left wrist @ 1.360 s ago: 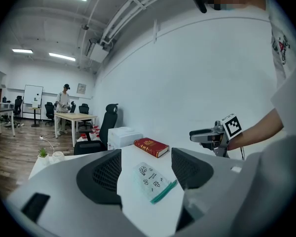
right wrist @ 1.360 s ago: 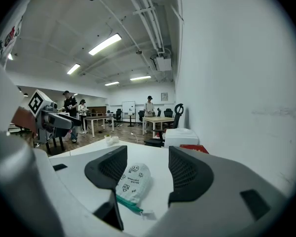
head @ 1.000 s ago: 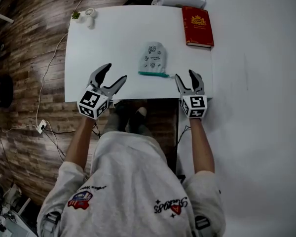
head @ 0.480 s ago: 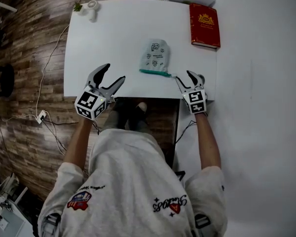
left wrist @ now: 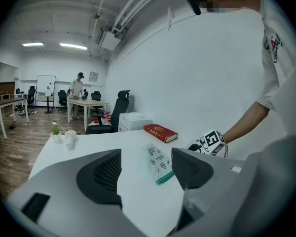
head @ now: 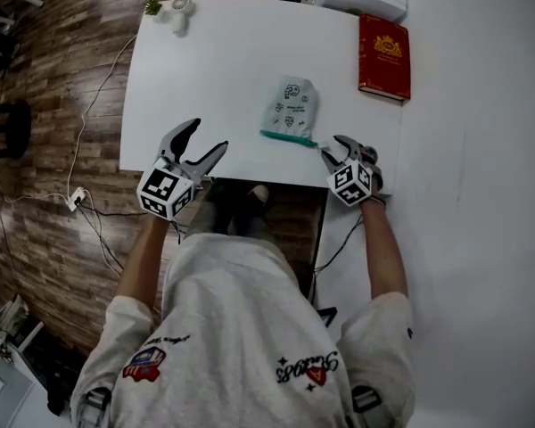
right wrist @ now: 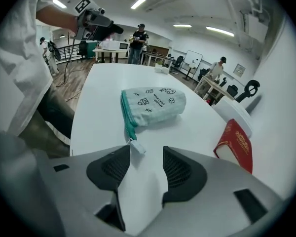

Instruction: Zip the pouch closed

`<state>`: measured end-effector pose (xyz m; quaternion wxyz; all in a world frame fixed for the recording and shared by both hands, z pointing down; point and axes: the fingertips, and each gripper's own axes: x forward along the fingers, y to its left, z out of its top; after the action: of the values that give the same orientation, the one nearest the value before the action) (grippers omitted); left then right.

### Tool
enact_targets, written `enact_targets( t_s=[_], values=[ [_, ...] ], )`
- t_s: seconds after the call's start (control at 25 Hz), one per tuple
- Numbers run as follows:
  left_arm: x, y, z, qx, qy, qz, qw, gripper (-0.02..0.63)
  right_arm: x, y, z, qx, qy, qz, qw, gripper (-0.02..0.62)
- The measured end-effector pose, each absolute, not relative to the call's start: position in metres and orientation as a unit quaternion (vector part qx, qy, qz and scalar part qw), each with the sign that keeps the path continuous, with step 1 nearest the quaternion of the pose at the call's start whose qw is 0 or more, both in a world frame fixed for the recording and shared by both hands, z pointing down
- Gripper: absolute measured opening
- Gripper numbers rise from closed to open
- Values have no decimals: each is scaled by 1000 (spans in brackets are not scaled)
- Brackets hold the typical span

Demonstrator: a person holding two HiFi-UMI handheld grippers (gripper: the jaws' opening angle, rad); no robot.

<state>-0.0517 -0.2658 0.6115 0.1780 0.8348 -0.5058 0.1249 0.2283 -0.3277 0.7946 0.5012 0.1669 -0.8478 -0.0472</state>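
Right gripper (head: pixel 331 144) pointed steeply down at the near right part of the white table (head: pixel 223 61). Jaws stood partly open and had just been closing. Nothing was gripped. The white zipper pull (right wrist: pixel 137 146) lay at the mouth of the gap, close by the jaw tip on the picture's left in the right gripper view. The pads did not press on it; could not tell if that tip touched it.

Pouch (head: pixel 291 107) lay flat on the table, about mid-width and nearer the front edge. It was pale grey-green with small dark prints. Its teal zipper edge (head: pixel 288 138) faced the person, and the pull stuck out at that edge's right end, toward the right gripper.

Left gripper (head: pixel 209 135) hovered over the near left edge of the table, well apart from the pouch. Its jaws were wide apart and empty, with the pouch seen far off between them in the left gripper view.

Red book (head: pixel 384 56) lay at the far right side of the table, apart from the pouch.
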Motion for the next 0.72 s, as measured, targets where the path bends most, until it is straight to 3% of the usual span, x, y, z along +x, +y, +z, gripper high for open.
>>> enact_targets(
  t_s=[0.52, 0.72],
  values=[
    [-62, -269, 624, 823, -518, 134, 193, 316, 216, -326, 821, 40, -828, -79, 554, 185],
    [-61, -270, 628, 821, -518, 130, 199, 315, 213, -316, 825, -14, -818, -84, 568, 127]
  ],
)
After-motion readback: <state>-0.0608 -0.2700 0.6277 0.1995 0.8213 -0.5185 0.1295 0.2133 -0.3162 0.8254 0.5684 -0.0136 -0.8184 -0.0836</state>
